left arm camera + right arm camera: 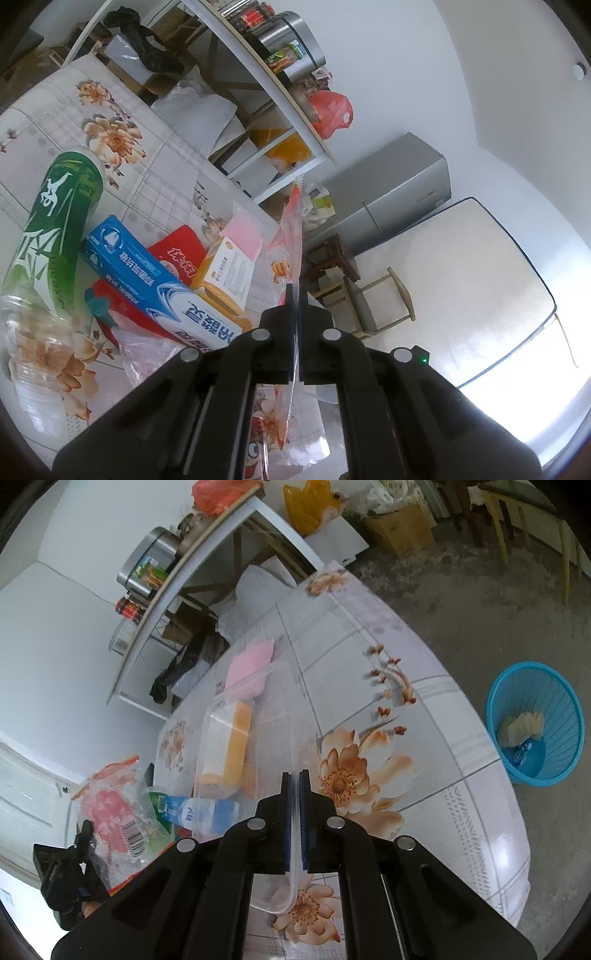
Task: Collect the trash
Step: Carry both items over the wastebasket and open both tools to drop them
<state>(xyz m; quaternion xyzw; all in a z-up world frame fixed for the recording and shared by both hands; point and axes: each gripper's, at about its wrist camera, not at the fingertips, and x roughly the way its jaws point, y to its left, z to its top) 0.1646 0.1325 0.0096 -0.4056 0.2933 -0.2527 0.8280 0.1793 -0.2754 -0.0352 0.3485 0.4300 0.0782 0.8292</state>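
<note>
Right wrist: one clear container point(255, 738) in right claw point(294, 775), one bin point(535, 723).

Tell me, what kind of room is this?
Probably a lived-in home, a combined kitchen and dining room. A table with a flowered cloth holds packaging, a grey refrigerator stands by the wall, and a blue wastebasket sits on the concrete floor.

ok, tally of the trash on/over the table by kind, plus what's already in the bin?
Cartons: 2, blue box, orange box
Plastic bags: 2, clear printed bag in left gripper, red packet
Bottles: 1, green-label bottle
Clear tubs: 1, plastic container in right gripper
In blue basket: 2
Total: 8
</note>
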